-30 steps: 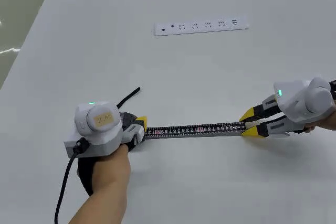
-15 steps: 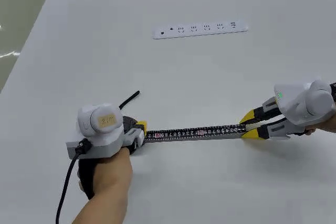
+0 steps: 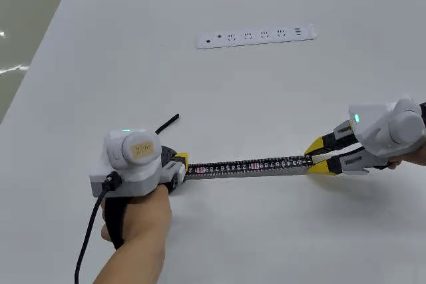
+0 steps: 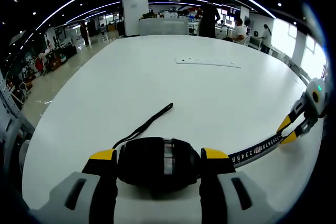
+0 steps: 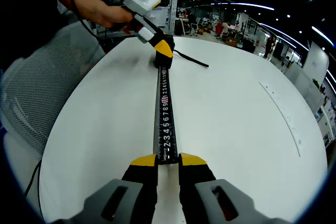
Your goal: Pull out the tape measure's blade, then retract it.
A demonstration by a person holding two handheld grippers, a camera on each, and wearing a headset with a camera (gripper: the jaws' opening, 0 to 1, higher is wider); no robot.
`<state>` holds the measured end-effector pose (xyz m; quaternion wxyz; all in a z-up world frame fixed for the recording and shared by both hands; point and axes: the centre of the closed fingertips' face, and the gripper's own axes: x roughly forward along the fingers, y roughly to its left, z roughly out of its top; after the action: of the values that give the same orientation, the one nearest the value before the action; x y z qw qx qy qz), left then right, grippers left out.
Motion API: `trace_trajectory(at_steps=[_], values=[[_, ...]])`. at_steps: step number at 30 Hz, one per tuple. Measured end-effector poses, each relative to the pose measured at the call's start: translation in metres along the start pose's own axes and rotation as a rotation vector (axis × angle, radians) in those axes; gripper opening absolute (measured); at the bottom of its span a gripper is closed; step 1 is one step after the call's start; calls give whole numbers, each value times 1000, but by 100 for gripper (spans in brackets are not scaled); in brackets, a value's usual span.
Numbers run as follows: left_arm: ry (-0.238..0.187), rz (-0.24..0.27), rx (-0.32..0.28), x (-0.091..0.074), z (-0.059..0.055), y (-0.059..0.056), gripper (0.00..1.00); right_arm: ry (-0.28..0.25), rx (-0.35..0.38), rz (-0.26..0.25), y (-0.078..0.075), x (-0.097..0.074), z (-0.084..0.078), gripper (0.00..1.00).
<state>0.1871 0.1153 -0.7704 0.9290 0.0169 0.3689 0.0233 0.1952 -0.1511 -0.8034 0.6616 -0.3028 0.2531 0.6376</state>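
1. White and broad, the bench (image 3: 200,84) runs across the head view. A white power strip (image 3: 255,34) lies flat on its far part, well apart from the work.
2. Behind the bench, the left gripper view shows an open hall with rows of ceiling lights and people standing far off.
3. The left gripper (image 4: 159,155) is held near the bench's near edge by the person's left hand (image 3: 136,214). A black cable (image 3: 90,231) hangs from its back.
4. Its yellow-tipped fingers (image 4: 103,156) are set moderately apart and clamp the black tape measure case (image 4: 157,160) between them, one on each side. The case sits low on the bench surface.
5. A thin black strap (image 4: 149,123) trails from the case across the bench, away from the person, and lies loose and slightly curved.
6. The blade (image 3: 246,164) is drawn out of the case and runs straight toward the right gripper (image 3: 314,157), low over the bench. Its printed numbers face up.
7. In the right gripper view the blade (image 5: 166,114) leads straight away from the camera to the case and the left gripper (image 5: 160,45) at its far end.
8. The right gripper's fingers (image 5: 142,161) stand narrow, closed on the blade's free end, which sits between the two yellow tips.
9. The two grippers are well apart, with the extended blade spanning the gap between them.
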Motion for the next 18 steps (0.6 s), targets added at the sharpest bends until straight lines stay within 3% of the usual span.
trace_trajectory(at_steps=[18], values=[[41,16,29,3,-3,1,60,-1,-17,-3,-1,0,3,14]])
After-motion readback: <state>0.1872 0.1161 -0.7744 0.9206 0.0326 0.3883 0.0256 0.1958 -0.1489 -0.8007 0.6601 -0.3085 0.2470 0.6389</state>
